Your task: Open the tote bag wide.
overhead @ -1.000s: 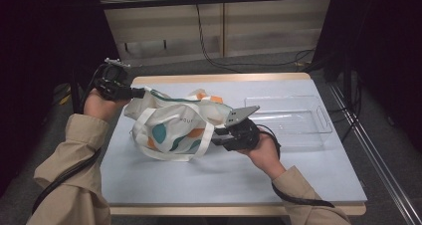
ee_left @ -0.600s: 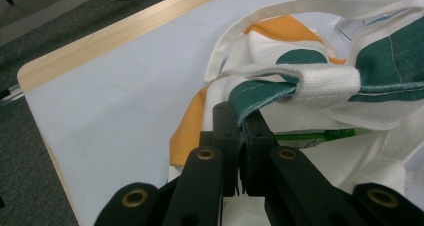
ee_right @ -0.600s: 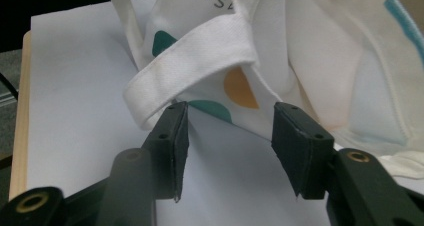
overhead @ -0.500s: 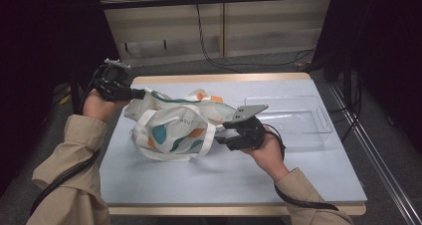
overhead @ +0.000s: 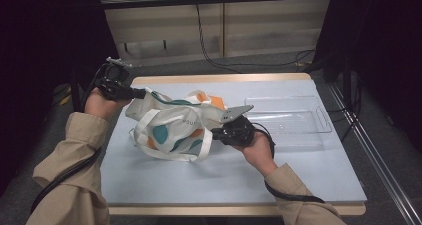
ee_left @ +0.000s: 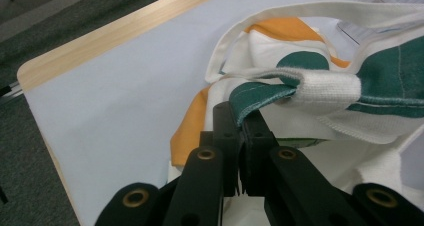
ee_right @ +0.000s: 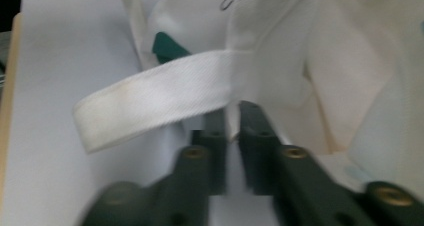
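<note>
At the bag's (overhead: 171, 128) far left corner, the left gripper (overhead: 135, 92) is clamped on the green-edged rim of the cloth; in the left gripper view its jaws stand pressed together with that hem (ee_left: 260, 93) pinched between them, just beside the spot where a white strap (ee_left: 327, 88) is sewn on. The bag is white with teal and orange patches and lies crumpled on the pale blue table (overhead: 164, 185), left of the table's middle, its rim lifted at the left corner and its straps looped loosely along the near side. At the bag's right edge, the right gripper (overhead: 215, 133) has its jaws just closing on the cloth; in the right gripper view, which is blurred, the two jaws stand nearly together with a fold of white fabric (ee_right: 231, 128) between them, under a strap (ee_right: 155, 98) that runs across to the left. Right of the bag, well apart from its body, a clear tray (overhead: 318, 116) rests on the table behind the right hand (overhead: 259, 150).
</note>
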Action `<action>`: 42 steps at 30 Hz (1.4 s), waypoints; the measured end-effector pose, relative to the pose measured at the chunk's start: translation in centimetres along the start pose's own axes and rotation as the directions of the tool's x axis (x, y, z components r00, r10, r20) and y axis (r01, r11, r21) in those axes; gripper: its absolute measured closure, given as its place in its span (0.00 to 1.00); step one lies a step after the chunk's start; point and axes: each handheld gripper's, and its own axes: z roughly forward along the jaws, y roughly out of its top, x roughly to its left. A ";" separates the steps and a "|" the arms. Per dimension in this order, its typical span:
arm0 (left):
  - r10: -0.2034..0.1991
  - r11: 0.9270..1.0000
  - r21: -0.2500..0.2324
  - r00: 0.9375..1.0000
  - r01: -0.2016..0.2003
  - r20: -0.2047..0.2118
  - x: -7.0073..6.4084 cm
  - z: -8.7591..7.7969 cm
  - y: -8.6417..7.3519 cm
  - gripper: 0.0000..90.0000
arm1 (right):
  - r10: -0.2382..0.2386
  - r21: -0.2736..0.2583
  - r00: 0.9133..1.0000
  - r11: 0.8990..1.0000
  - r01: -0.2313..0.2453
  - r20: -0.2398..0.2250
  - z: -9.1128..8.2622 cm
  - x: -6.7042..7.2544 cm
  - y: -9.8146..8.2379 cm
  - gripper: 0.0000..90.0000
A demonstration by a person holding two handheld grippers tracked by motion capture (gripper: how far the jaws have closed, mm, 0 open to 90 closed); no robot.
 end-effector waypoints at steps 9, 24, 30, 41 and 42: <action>-0.036 0.999 0.000 0.999 0.036 -0.013 0.7 0.5 0.3 0.98 | -0.002 0.024 0.999 1.000 0.004 -0.053 0.1 0.3 -1.0 1.00; -0.102 0.995 -0.002 0.993 0.102 -0.060 2.0 2.6 0.3 0.98 | -0.002 0.051 0.995 0.999 0.007 -0.101 0.0 1.1 -3.4 1.00; -0.082 0.997 0.008 0.995 0.083 -0.048 1.8 2.5 0.2 0.98 | 0.015 0.015 0.997 1.000 -0.013 -0.079 -0.2 1.3 -4.0 1.00; -0.061 0.998 0.000 0.998 0.061 -0.031 1.4 1.7 0.4 0.98 | -0.055 0.007 0.998 0.998 0.055 -0.005 0.0 1.9 -2.5 0.50; -0.056 0.998 0.003 0.998 0.056 -0.029 1.4 1.6 0.4 0.98 | -0.071 0.014 0.997 0.997 0.071 0.001 0.4 2.3 -2.3 0.41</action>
